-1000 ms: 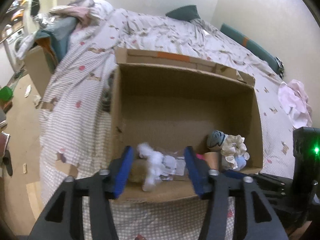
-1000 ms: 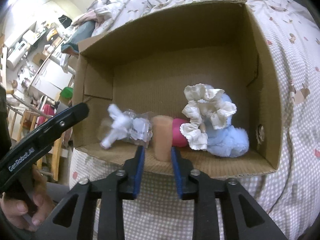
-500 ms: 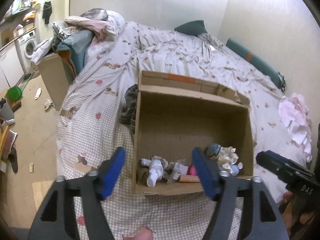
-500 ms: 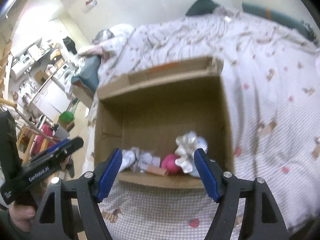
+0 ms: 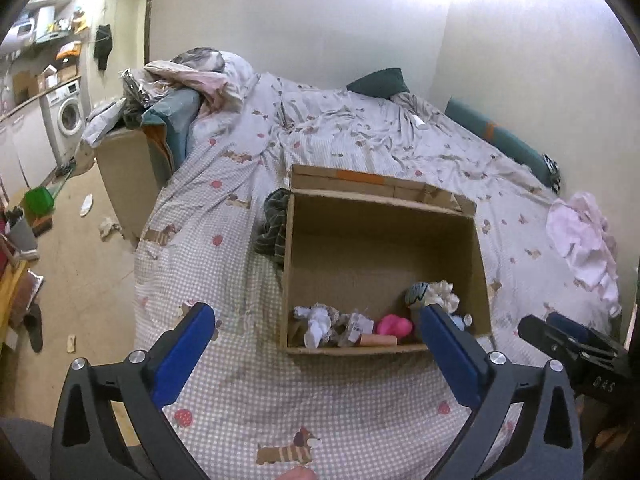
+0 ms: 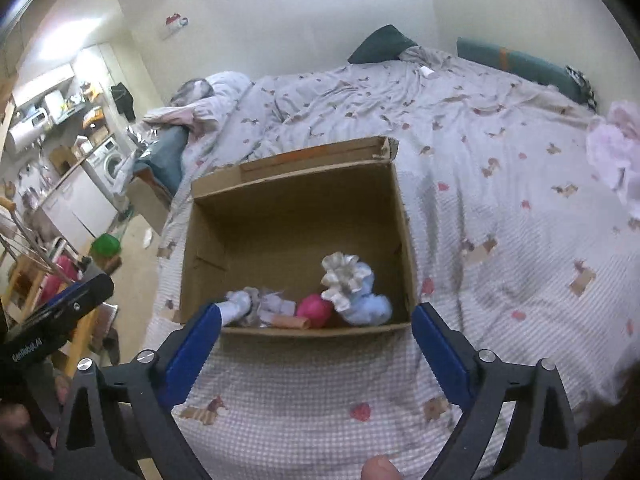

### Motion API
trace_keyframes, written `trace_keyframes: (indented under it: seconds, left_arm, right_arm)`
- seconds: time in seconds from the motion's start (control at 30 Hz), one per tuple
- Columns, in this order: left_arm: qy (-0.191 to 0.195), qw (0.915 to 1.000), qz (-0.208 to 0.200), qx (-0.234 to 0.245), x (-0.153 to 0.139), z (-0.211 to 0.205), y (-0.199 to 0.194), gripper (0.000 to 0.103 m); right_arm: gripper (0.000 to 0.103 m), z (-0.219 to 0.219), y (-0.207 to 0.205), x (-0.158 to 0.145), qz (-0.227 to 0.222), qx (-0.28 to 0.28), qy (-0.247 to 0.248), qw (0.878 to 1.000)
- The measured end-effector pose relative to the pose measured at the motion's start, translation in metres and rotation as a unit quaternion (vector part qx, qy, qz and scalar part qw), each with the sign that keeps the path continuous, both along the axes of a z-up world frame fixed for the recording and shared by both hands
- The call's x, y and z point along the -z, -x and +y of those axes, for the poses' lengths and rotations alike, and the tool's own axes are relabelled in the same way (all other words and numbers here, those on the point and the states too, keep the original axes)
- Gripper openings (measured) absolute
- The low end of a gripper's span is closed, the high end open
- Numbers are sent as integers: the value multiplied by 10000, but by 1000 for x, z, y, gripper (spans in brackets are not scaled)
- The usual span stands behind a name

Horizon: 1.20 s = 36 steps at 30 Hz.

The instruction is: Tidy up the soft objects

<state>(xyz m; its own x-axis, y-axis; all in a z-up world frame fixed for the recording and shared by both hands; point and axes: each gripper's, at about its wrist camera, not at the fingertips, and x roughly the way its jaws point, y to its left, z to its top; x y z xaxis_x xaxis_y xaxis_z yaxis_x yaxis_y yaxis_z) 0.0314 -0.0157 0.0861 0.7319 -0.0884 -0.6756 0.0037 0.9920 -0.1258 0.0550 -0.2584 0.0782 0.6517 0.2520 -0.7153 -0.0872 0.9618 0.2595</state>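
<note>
Home bedroom: rumpled bed (image 5: 360, 136), pillows (image 5: 378, 82), washing machine (image 5: 68, 116) and kitchen shelves (image 6: 48, 108) beyond.

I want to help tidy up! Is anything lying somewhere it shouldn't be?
Yes. The soft toys sit in the cardboard box, but a dark striped cloth is bunched on the bed against the box's left wall, and a pink garment lies crumpled to its right. Scraps also litter the floor. Both grippers are open and hold nothing.
</note>
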Motion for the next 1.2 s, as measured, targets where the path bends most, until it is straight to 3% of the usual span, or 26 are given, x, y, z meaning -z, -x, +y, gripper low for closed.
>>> trace_keyframes:
  seconds: [0.13,0.3,0.5,1.2]
  left_arm:
    - [-214,9995,207,104,20,-7,-3,102]
    - [-301,9990,247,-223,34,-3,-3,102]
    - [-168,9986,471,-151,47,-4,-2,102]
    - [-333,9982,498,-81,54,-11,-4,102]
  right_arm:
    - [103,5,2,12,-13,80,193,9998]
    - [103,4,2,26,38,223,357,9991]
    - [103,5,-1,30,48,259,441,9987]
    - [103,-7,-8,31,142,476,358,9981]
